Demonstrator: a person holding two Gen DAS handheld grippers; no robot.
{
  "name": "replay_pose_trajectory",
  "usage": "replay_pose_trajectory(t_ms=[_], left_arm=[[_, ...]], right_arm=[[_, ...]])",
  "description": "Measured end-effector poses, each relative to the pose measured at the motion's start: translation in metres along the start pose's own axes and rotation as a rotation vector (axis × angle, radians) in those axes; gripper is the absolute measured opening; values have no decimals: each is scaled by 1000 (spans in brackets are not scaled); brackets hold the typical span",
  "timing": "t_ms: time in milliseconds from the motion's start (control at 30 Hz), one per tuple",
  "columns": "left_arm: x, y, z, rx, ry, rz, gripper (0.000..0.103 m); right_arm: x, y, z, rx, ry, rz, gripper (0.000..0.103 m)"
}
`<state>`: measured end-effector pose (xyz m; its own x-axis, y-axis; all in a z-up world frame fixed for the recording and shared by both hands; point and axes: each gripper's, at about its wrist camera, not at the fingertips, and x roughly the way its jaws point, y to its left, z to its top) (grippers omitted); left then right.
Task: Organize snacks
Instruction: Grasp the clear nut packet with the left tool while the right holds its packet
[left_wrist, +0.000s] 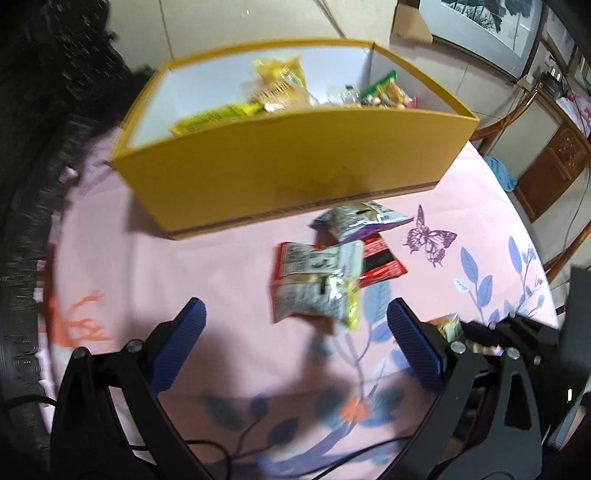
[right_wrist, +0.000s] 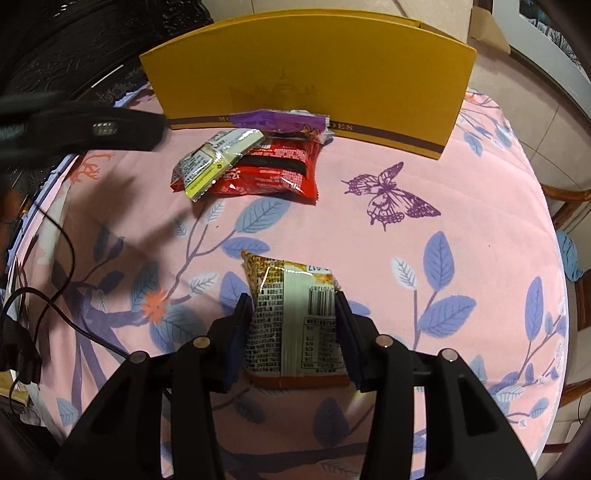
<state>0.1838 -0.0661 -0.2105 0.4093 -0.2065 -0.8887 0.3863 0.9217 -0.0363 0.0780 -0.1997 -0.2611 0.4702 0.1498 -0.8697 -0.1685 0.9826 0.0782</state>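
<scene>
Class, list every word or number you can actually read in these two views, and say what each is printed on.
"...DES": band low on the yellow box, the start hidden by packets.
"701285", upside down: barcode digits on the brown snack packet in the right gripper.
Other packet print: too small or blurred.

I saw the desk (right_wrist: 480, 206) covered in a pink cloth printed with blue leaves and a purple butterfly (right_wrist: 388, 195). On it stood a yellow box (right_wrist: 306, 70), with a purple packet (right_wrist: 280, 120), a red packet (right_wrist: 273, 170) and a silver-yellow packet (right_wrist: 212, 158) overlapping just before it. A brown packet (right_wrist: 291, 314) lay nearer, and a black cable (right_wrist: 62, 295) trailed at the left edge.
</scene>
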Motion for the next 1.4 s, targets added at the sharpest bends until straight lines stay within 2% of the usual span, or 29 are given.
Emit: replay_pose_trajectory(t_ms=[67, 167, 200, 333, 467, 533, 600, 667, 700, 800, 933, 1100, 1400], left_arm=[[15, 0, 4, -12, 24, -25, 100], [32, -2, 9, -3, 38, -13, 99], [36, -3, 10, -3, 45, -16, 96], [56, 0, 13, -30, 110, -70, 66], [62, 1, 12, -40, 121, -81, 67], [67, 5, 11, -47, 134, -81, 73], [70, 9, 12, -67, 137, -92, 76], [72, 14, 10, -98, 136, -126, 73], [72, 16, 9, -108, 131, -138, 68], [68, 19, 7, -106, 110, -141, 52], [65, 19, 4, -105, 94, -144, 43], [47, 14, -1, -120, 59, -152, 38], [23, 30, -15, -184, 18, -175, 37]], right_arm=[[0, 2, -2, -21, -12, 0, 47], [-2, 2, -5, -39, -26, 4, 47], [-3, 2, -6, -42, -32, 8, 47], [-5, 4, -11, -56, -49, 21, 49], [-6, 6, -13, -73, -56, 24, 52], [-7, 7, -14, -78, -59, 25, 53], [-7, 8, -15, -82, -61, 25, 53], [-8, 8, -16, -85, -60, 26, 54], [-8, 9, -16, -88, -59, 27, 54], [-7, 6, -15, -91, -55, 27, 54], [-6, 7, -13, -98, -49, 19, 53], [-6, 6, -11, -96, -42, 16, 52], [-5, 7, -8, -89, -30, 13, 51]])
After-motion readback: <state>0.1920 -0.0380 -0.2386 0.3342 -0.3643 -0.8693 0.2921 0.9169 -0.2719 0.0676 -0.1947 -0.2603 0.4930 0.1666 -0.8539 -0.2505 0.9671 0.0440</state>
